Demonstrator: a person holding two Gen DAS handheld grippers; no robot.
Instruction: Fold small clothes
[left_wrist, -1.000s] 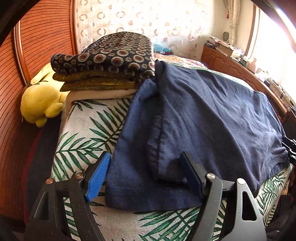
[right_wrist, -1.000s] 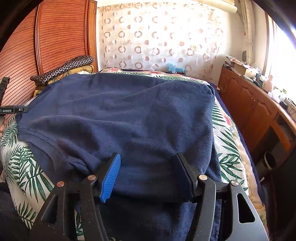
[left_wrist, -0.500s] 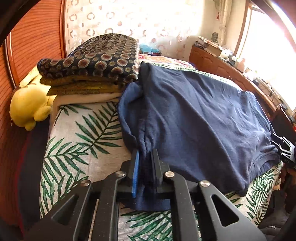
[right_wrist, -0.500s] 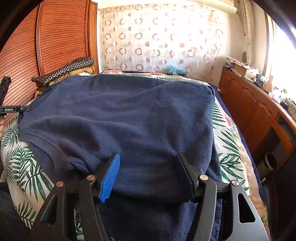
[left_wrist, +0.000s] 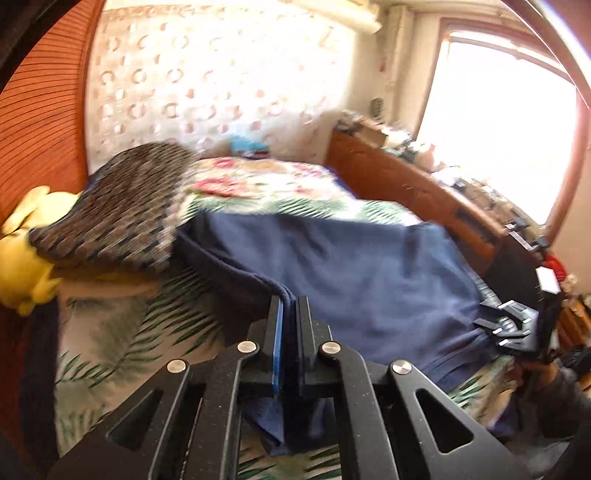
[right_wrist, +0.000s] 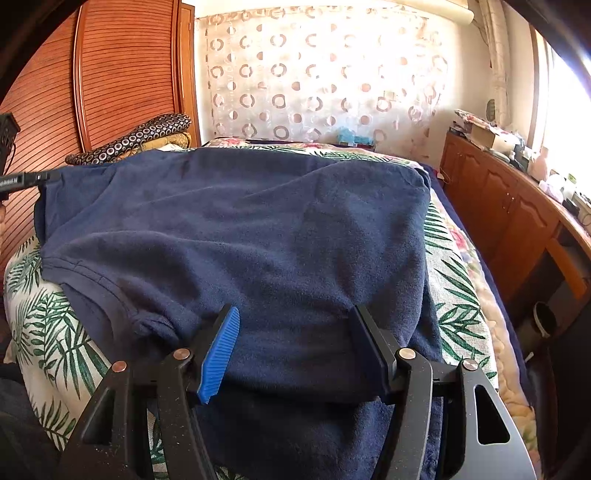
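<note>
A navy blue shirt (left_wrist: 369, 280) lies spread over the leaf-print bed cover (left_wrist: 110, 343). My left gripper (left_wrist: 290, 306) is shut on a bunched fold at the shirt's left edge and holds it raised off the bed; the view is motion-blurred. In the right wrist view the same shirt (right_wrist: 277, 229) fills the middle. My right gripper (right_wrist: 295, 321) stands open at the shirt's near edge, fingers wide apart, with the cloth lying between them and not pinched. The left gripper's body (right_wrist: 18, 181) shows at that view's far left.
A stack of folded patterned cloths (left_wrist: 122, 218) sits at the bed's far left corner, beside a yellow plush toy (left_wrist: 22, 258). A wooden cabinet (right_wrist: 517, 206) with clutter on top runs along the right side. Slatted wooden panels (right_wrist: 110, 74) stand behind on the left.
My left gripper closed on the shirt's edge, then rose and tilted up, lifting that edge off the bed. My right gripper stayed still and open.
</note>
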